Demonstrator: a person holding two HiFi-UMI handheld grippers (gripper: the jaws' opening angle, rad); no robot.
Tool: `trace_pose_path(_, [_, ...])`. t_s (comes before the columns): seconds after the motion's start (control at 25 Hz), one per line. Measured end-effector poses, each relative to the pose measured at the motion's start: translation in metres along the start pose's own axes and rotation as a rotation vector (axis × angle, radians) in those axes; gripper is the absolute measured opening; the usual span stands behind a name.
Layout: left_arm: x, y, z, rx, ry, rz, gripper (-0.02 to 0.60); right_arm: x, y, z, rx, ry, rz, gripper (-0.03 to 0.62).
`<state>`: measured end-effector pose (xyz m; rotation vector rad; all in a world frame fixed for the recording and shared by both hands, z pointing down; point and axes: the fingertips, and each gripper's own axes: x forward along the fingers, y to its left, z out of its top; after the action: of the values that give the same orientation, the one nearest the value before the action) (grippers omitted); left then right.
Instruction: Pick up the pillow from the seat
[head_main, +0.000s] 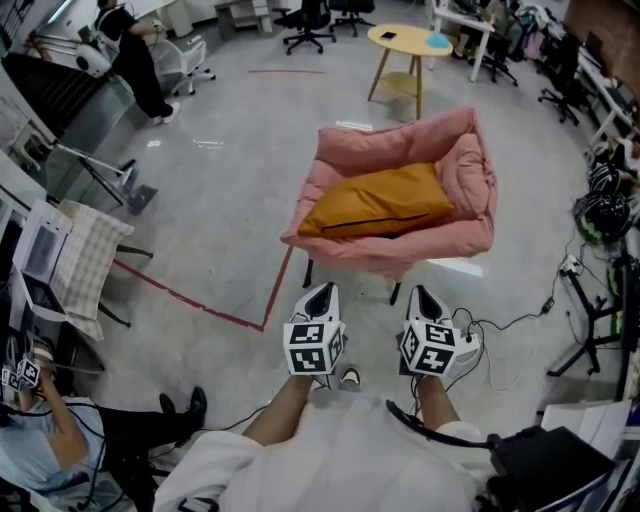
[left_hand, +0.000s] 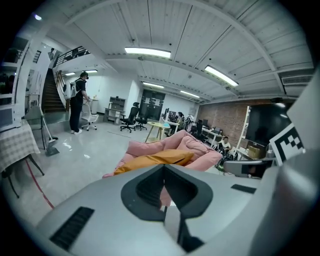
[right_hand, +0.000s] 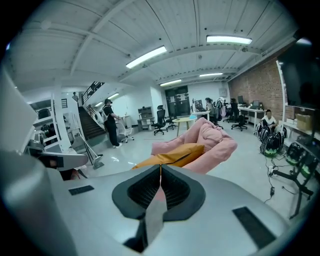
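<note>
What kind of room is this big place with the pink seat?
Probably a big open office or lab workspace. Rolling office chairs and desks line the far side, cables trail over the bare grey floor, and a staircase climbs to an upper level.

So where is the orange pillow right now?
The orange pillow lies on the pink seat, just right of centre in the head view, with the round yellow table standing on the floor beyond it.

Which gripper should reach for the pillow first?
Left, by a little. Both are shut and short of the seat, but the nearest corner of the pillow lies ahead of the left gripper; the right gripper has more seat rim before it.
</note>
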<state>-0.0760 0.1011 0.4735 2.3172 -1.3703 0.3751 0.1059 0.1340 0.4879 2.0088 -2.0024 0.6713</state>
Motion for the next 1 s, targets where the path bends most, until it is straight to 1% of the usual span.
trace_pose_path(0.24, [0.025,0.007,0.013,-0.005,-0.005,0.036,0.008,0.022,-0.02,0.012,0.009,-0.003,0.01,0.031])
trace_pose_path(0.4, [0.041,0.015,0.027,-0.012,-0.016,0.049,0.008,0.037,-0.027,0.017,0.021,0.004,0.008,0.031])
trace_pose_path(0.56, [0.062,0.021,0.033,-0.003,-0.008,0.054,0.008,0.057,-0.038,0.019,0.04,0.011,0.002,0.031])
trace_pose_path(0.72, [0.089,0.025,0.045,0.006,0.002,0.047,0.008,0.084,-0.048,0.032,0.056,0.014,-0.008,0.031])
trace_pose_path(1.0, [0.158,0.046,0.086,0.009,-0.004,0.004,0.008,0.148,-0.051,0.073,0.052,0.004,-0.027,0.031])
